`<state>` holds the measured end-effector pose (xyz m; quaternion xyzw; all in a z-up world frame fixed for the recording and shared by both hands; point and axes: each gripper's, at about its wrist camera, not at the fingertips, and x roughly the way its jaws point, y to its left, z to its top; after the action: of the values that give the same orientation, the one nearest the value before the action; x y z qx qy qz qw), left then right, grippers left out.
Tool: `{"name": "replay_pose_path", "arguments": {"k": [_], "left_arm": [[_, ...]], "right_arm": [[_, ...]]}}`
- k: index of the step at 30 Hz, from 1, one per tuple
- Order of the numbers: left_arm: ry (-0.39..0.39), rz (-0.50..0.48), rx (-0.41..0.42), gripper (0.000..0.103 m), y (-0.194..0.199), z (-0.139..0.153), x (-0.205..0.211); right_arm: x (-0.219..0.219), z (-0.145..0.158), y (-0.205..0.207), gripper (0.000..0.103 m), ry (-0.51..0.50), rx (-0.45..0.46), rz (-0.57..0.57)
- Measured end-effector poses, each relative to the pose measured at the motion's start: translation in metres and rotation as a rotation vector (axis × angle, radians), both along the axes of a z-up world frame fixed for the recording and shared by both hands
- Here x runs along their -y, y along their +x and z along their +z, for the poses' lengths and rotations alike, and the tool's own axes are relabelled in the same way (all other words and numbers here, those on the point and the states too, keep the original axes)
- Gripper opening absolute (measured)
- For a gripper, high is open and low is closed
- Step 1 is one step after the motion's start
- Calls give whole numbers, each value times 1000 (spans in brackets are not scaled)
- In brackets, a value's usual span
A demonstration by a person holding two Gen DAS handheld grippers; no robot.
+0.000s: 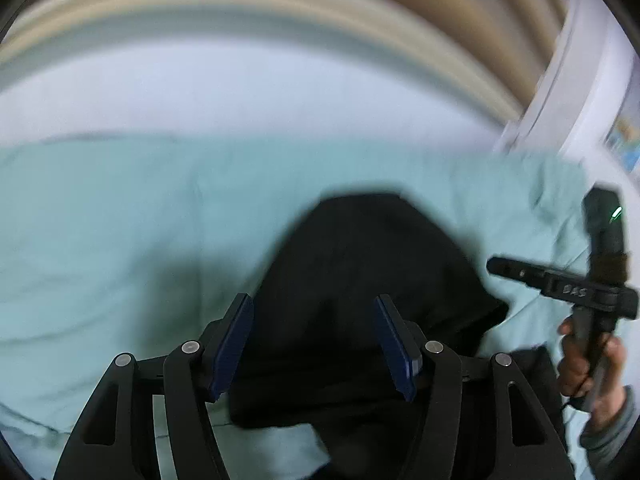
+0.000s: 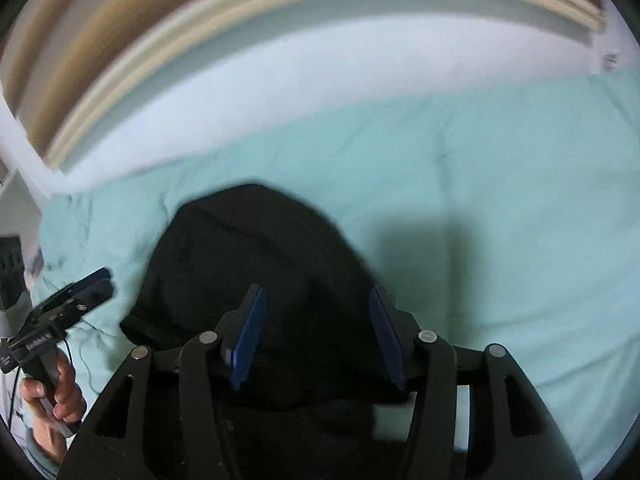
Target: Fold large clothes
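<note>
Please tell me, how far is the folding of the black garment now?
Done: the black garment lies on the light green bedsheet as a compact, rounded bundle, so some folding looks complete. In hand: nothing; the left hand-held gripper and right hand-held gripper are both open above it. Left: I cannot tell whether more folds are needed.

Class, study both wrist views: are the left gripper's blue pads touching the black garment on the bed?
Apart. In the left wrist view the left gripper stands open, its blue pads spread wide of the black garment seen below between them, pressing nothing.
</note>
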<state>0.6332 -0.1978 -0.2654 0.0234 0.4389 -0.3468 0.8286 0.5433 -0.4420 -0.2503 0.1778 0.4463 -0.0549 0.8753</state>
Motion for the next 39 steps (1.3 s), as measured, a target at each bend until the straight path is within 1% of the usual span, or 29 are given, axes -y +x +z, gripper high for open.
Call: {"name": "replay_pose_path", "arguments": {"k": [1,2,3,4,5,7,9,12,14,16,17,19,20,21,22,23,24,25,27,30,32,34,37,39], "left_arm": [[66,-9,-41,64,4,-21,9],[111,-17,-72,64,4,-39,12],[161,-25,-109,64,5,-58,14],[192,-31,-127,64,4,-74,14],[188,-31,-119,65,2,-82,13],[193,-19,-102,65,2,-85,14],[215,-18,-81,66,1,-81,18],[182,-15,-54,66,-8,-64,9],[109,-21,-41,66,-17,-47,-5],[39,-16,-45,66,-22,-35,-19],[-2,-13,-56,66,-24,-32,-25],[-39,-6,-75,66,-22,-35,-33],[-7,10,-84,66,-19,-42,-33],[37,28,-98,66,-17,-54,-40],[93,48,-132,67,-11,-67,-37],[106,55,-210,70,-2,-85,-37],[93,63,-239,73,3,-93,-37],[80,65,-250,73,5,-96,-38],[81,59,-233,73,4,-92,-39],[61,53,-195,73,-4,-82,-44],[7,50,-156,73,-12,-65,-52],[-41,46,-107,73,-18,-45,-61],[-81,44,-45,73,-17,-18,-70],[-98,42,-22,74,-9,-7,-72]], "right_arm": [[-5,-16,6,56,-25,-44,14],[-9,-26,6,56,-44,-76,22],[-13,-47,9,56,-76,-141,40],[-16,-66,9,56,-94,-192,67],[-18,-80,8,56,-119,-220,86],[-20,-95,5,56,-158,-215,96],[-19,-98,9,56,-149,-211,74],[-16,-86,6,57,-128,-182,64],[-16,-72,-3,57,-113,-143,73],[-14,-56,-16,58,-78,-79,82],[-13,-47,-22,59,-51,-40,84],[-12,-44,-27,60,-20,-7,88],[-12,-46,-26,60,-19,-10,91],[-15,-53,-20,60,-37,-41,96],[-20,-65,-11,59,-74,-86,93],[-26,-82,1,59,-111,-149,90],[-32,-92,8,59,-113,-179,94],[-30,-103,12,59,-94,-193,95],[-29,-108,15,59,-86,-192,93],[-30,-103,16,59,-96,-181,109],[-26,-94,9,59,-77,-163,122],[-21,-82,0,60,-28,-121,133],[-9,-66,-7,62,4,-74,140],[-4,-60,-12,65,16,-53,149]]}}
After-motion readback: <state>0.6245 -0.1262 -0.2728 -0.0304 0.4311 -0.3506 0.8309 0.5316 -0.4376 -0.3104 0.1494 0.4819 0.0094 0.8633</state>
